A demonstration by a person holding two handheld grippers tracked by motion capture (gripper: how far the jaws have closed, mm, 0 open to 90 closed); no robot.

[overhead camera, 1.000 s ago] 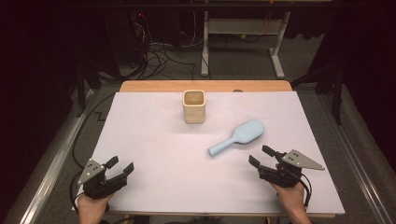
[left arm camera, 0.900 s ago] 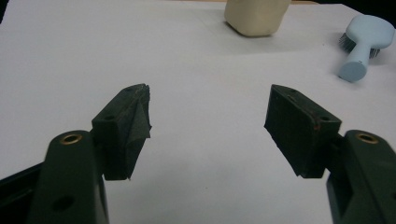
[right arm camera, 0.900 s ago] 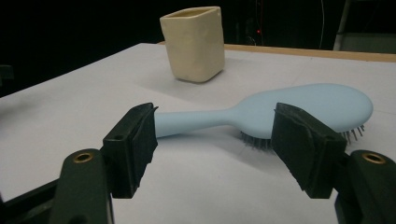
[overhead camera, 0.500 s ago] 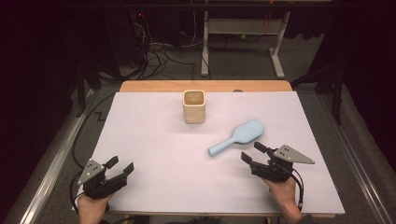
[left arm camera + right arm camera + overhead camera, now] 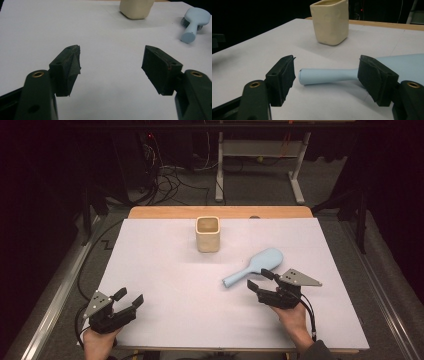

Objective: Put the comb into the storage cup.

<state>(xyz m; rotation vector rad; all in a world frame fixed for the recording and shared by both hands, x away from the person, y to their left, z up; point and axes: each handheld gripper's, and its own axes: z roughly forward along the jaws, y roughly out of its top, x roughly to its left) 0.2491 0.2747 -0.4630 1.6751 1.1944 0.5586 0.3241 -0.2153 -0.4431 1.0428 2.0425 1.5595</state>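
A light blue brush (image 5: 255, 266) lies flat on the white sheet, bristles down, its handle end (image 5: 325, 76) pointing toward the table's middle. My right gripper (image 5: 260, 280) stands open just short of that handle, jaws apart on either side of its line; the pads do not touch it. A cream square cup (image 5: 207, 234) stands upright behind, also seen as the cream cup (image 5: 331, 21). My left gripper (image 5: 127, 299) rests open at the front left with nothing between its fingers. From there the brush (image 5: 193, 21) and the cup (image 5: 136, 8) lie far ahead.
A white sheet (image 5: 160, 265) covers the table, with a wooden edge (image 5: 220, 212) showing at the back. Metal rails run along both sides. Cables and a white frame stand on the floor behind the table.
My right gripper has moved left and slightly forward, closing in on the brush handle. The left gripper, the brush and the cup have stayed put.
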